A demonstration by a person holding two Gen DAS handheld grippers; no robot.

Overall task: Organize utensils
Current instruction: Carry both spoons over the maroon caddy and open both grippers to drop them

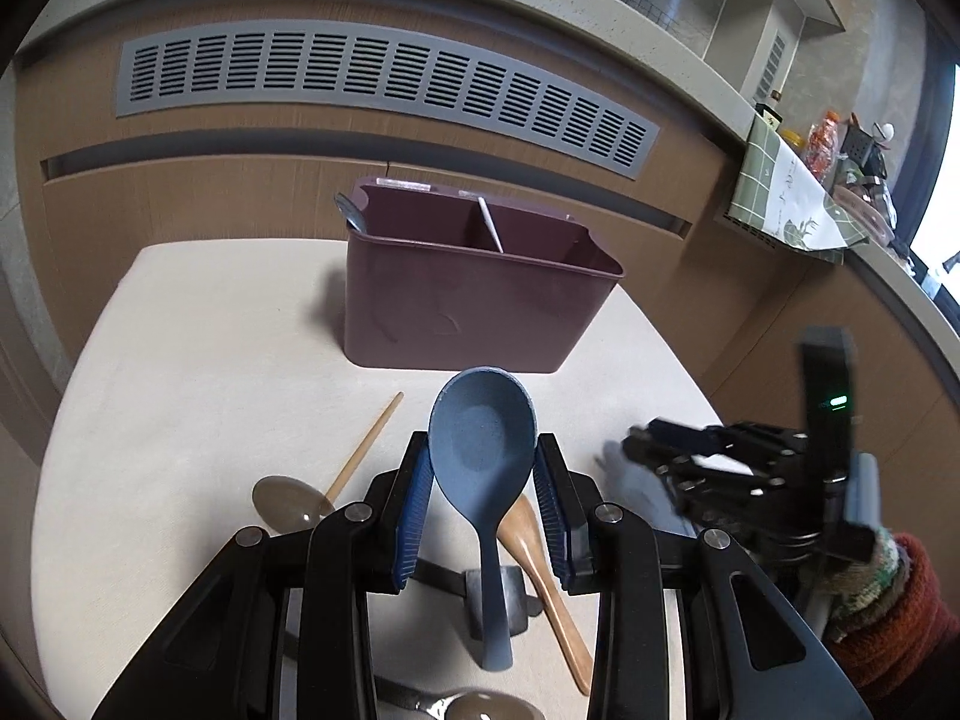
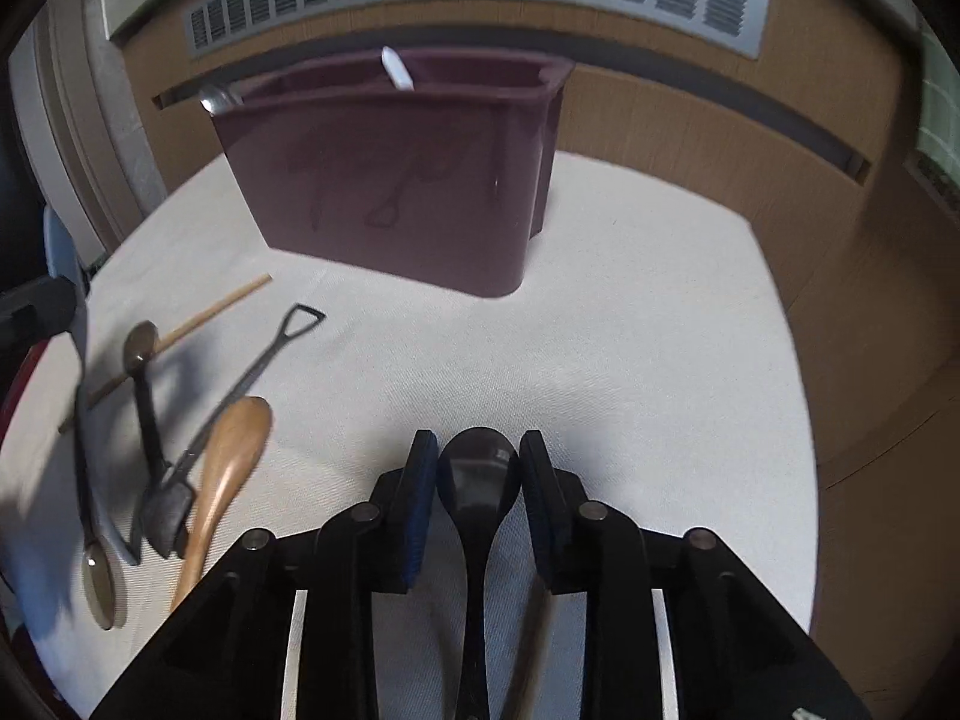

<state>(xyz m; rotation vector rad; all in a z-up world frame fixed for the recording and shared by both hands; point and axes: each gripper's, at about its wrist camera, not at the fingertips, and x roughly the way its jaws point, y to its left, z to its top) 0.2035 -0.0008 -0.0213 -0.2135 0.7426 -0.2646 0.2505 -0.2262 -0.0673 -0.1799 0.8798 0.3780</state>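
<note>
- Two claws hover over the white counter point(image 1: 198, 324), both pointing toward the maroon caddy point(image 1: 480, 294).
- The left claw point(image 1: 483, 498) grips a blue spoon point(image 1: 483, 450) by its bowl, handle hanging down.
- The right claw point(image 2: 478, 480) has a black spoon point(image 2: 478, 474) between its pads; contact is unclear.
- Loose utensils lie nearby, among them a wooden spoon point(image 2: 225, 474) and a chopstick point(image 1: 366, 450).

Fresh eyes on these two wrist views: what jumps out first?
The blue spoon, bowl up, clamped in the left gripper above the cloth. Behind it the maroon utensil caddy stands at the table's far edge. The right gripper has a dark spoon between its jaws; loose spoons lie to its left.
</note>
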